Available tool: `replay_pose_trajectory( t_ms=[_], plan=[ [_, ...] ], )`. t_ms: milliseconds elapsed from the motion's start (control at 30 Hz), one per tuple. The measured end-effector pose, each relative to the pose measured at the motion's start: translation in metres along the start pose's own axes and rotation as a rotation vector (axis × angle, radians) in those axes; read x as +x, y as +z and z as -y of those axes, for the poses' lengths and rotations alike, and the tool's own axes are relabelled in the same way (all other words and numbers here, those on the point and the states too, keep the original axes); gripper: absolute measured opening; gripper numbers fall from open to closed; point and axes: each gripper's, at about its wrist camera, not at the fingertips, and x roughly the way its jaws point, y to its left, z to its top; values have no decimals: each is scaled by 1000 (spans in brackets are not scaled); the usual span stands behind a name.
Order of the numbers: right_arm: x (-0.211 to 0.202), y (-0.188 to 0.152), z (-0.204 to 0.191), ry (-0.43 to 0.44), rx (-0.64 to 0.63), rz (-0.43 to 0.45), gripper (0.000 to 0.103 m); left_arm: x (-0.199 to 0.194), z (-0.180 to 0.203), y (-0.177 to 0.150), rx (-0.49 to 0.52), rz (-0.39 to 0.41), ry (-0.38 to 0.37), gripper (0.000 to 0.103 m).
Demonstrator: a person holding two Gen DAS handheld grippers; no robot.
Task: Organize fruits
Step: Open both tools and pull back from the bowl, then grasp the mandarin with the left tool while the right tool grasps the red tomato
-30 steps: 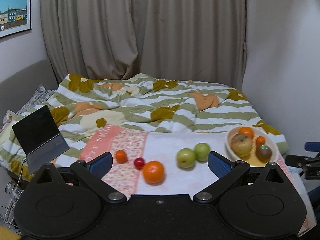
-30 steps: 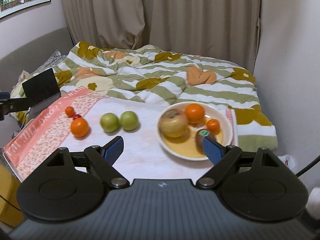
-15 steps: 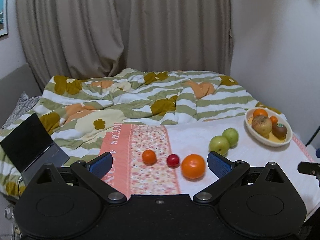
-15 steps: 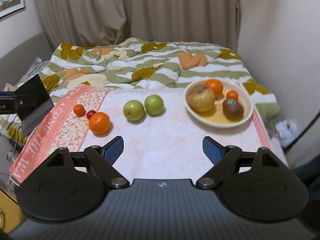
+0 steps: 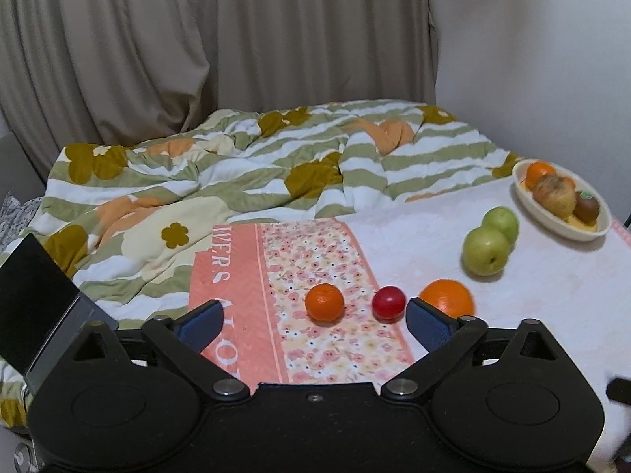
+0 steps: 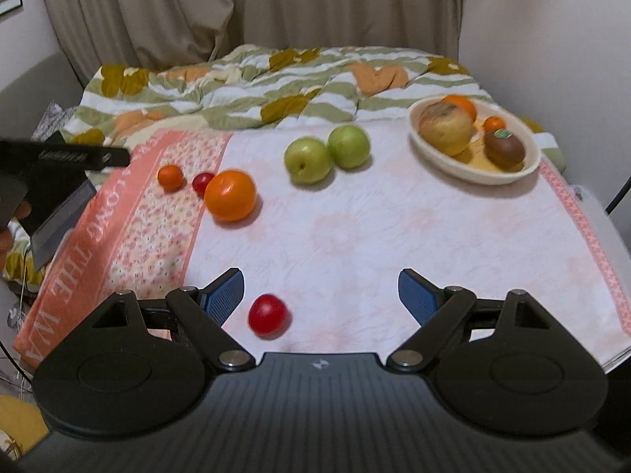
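Observation:
On a pink-and-white cloth (image 6: 355, 228) lie a small tangerine (image 5: 324, 302), a small red fruit (image 5: 389, 302), a large orange (image 5: 447, 298) and two green apples (image 5: 486, 250). A cream bowl (image 5: 552, 218) at the right holds an orange, a tangerine, a brownish apple and a kiwi. My left gripper (image 5: 311, 323) is open, just short of the tangerine and red fruit. My right gripper (image 6: 321, 291) is open over the cloth, with a second red fruit (image 6: 268, 314) near its left finger. The bowl (image 6: 445, 157), the apples (image 6: 308, 159) and the orange (image 6: 230, 195) also show in the right wrist view.
A rumpled green-striped floral duvet (image 5: 236, 173) covers the bed behind the cloth. An open tablet or laptop (image 5: 35, 299) stands at the left edge. Curtains (image 5: 217, 39) and a white wall (image 5: 552, 59) close the back and right. The left gripper's body (image 6: 63, 157) shows at the left of the right wrist view.
Both grippers have swung left and moved closer to the cloth. The loose fruits have grown nearer to the left gripper. A second red fruit has come into the right wrist view.

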Motion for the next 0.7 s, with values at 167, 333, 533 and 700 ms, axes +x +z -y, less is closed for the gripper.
replay_pose_trajectory(
  t_ms=[167,333,533,700],
  plan=[
    [25,-11,-12,5,4,-45,98,37,-3,1,24,-37,3,89],
    [43,-22,-20,8,-4,-76,97,67,-3,-2,40,-84,-9,79],
    [52,-28,-24,7,-8,-102,94,92,1,-6,50,-114,-24,74],
    [57,-31,-26,5,-5,-114,84,101,4,-7,54,-128,-37,61]
  ],
)
